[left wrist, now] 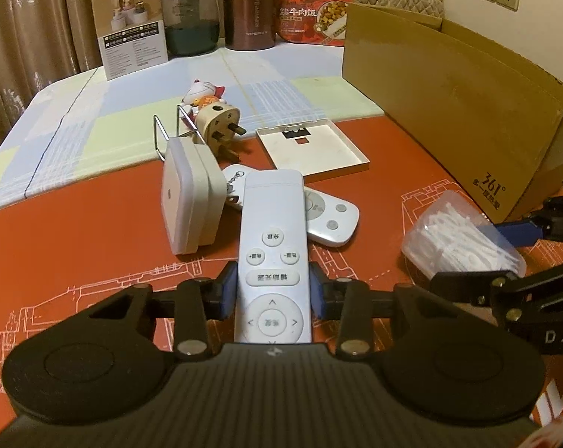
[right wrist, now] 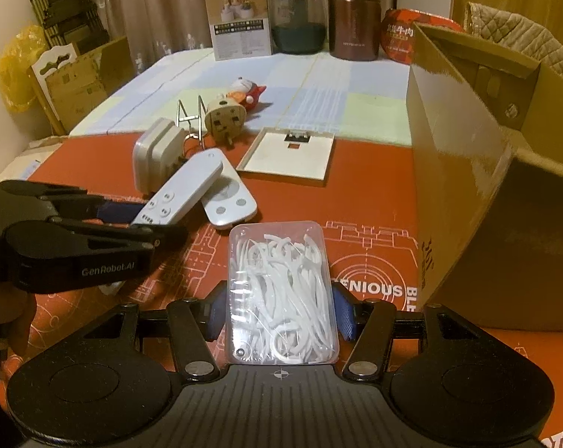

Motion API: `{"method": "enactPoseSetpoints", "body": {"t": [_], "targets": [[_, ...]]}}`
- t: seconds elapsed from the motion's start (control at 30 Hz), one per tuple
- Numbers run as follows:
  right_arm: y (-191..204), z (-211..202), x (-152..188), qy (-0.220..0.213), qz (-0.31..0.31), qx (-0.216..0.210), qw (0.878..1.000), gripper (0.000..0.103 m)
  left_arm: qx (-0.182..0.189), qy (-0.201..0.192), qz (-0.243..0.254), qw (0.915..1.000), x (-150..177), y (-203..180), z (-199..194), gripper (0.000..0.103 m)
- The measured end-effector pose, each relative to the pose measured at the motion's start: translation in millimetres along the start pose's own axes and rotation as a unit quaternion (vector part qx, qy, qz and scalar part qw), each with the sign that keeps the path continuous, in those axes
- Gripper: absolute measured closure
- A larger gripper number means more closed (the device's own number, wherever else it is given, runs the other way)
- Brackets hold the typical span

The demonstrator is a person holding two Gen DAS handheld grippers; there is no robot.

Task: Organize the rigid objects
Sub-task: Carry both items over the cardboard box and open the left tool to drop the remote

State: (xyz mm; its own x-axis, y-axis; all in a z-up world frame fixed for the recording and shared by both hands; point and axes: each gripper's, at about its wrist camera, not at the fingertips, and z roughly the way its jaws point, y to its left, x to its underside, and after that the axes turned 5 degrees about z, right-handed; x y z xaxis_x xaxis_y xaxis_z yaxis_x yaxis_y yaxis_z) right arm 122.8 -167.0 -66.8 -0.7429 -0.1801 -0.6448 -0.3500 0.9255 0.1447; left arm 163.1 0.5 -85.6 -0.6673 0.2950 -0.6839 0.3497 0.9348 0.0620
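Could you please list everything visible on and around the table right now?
long remote: 1, white, between left tongs
oval remote: 1, white, under the long remote
floss box: 1, clear, between right tongs
adapter: 1, white, left of the remotes
plug: 1, cream, behind adapter
wire rack: 1, metal, beside plug
figurine: 1, white-red, mid table
flat tray: 1, white, centre
carton: 1, brown, right
small box: 1, far edge
jar: 1, green, far edge
flask: 1, brown, far edge
meal pack: 1, red, far edge
left tongs: shut on long remote
right tongs: shut on floss box
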Motion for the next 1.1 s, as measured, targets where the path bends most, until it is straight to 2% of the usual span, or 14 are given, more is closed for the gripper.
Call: {"method": "enactPoseSetpoints", "body": {"t": [0.33, 0.67, 0.83, 0.97, 1.1], "targets": [[10, -29, -12, -0.048, -0.007, -0.008, 0.999, 0.049, 0.0, -0.026, -0.006, 0.9996, -6, -2, -41, 0.069], [2, -88, -34, -0.131, -0.006, 0.001, 0.991, 0.049, 0.002, -0.064, -0.038, 0.9972, -37, -18, -87, 0.069], [-19, -126, -54, -0.178, 0.001, 0.011, 0.984, 0.049, 0.017, -0.09, -0.022, 0.9956, -67, -43, -105, 0.069], [-49, -146, -69, -0.205, 0.01, 0.047, 0.978, 0.049, 0.034, -0.11, -0.006, 0.9934, -95, -68, -112, 0.069], [-88, -148, -88, -0.216, 0.024, 0.082, 0.973, 0.049, 0.055, -0.125, 0.009, 0.9907, -123, -98, -111, 0.069]]}}
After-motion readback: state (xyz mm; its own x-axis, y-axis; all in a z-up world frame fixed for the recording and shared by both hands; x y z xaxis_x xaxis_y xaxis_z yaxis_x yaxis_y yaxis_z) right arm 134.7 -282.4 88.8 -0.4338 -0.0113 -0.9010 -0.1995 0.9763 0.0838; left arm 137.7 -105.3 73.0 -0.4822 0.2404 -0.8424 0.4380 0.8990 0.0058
